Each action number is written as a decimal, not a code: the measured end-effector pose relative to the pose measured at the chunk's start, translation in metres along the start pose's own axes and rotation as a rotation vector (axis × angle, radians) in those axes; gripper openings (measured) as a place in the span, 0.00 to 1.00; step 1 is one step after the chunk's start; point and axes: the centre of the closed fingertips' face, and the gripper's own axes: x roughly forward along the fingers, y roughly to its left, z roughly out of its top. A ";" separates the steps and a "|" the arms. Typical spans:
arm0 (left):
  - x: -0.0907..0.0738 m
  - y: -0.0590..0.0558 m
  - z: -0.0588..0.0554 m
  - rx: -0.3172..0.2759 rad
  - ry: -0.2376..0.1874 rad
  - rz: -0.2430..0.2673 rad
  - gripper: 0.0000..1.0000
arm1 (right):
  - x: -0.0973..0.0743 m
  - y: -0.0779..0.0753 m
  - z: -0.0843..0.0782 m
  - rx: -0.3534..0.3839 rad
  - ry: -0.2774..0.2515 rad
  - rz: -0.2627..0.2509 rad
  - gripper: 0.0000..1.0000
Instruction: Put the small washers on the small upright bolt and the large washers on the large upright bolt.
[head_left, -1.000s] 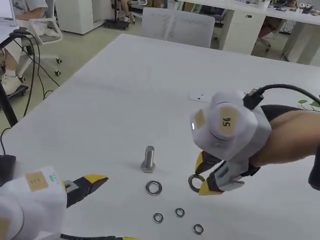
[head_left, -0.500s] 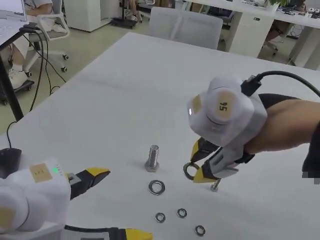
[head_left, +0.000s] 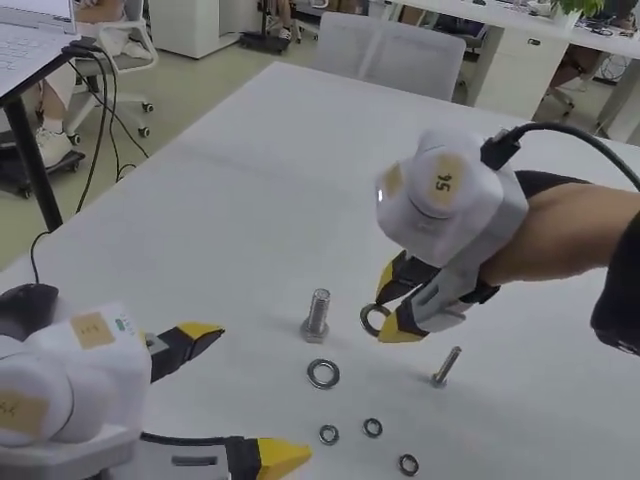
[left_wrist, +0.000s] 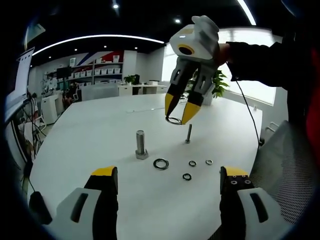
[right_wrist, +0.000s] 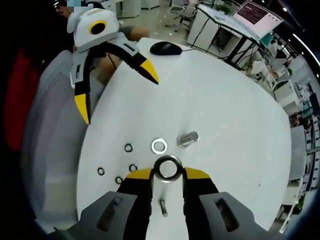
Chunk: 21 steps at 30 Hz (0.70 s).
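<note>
aloft, right gripper (head_left: 388, 318) grips a washer (head_left: 363, 320) near large bolt (head_left: 317, 313).

The white table (head_left: 250, 200) lies bare beyond the large bolt (head_left: 317, 316), and the air straight above that bolt is open. The right gripper (head_left: 385, 322), clamped on a large washer (head_left: 373, 319), hangs over the gap between it and the small bolt (head_left: 446, 366). A loose washer (head_left: 322, 374) and three small washers (head_left: 372, 428) dot the tabletop between the bolts and the wide-spread left gripper (head_left: 255, 392).
</note>
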 end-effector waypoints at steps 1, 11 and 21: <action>0.000 0.000 0.000 -0.001 -0.001 0.001 0.84 | 0.000 -0.001 0.001 0.004 -0.003 0.001 0.24; 0.002 0.003 -0.001 -0.005 0.002 0.011 0.83 | 0.004 -0.012 0.008 0.006 -0.017 0.002 0.24; 0.002 0.004 -0.003 -0.012 0.006 0.019 0.83 | 0.011 -0.028 0.022 -0.016 -0.018 0.030 0.24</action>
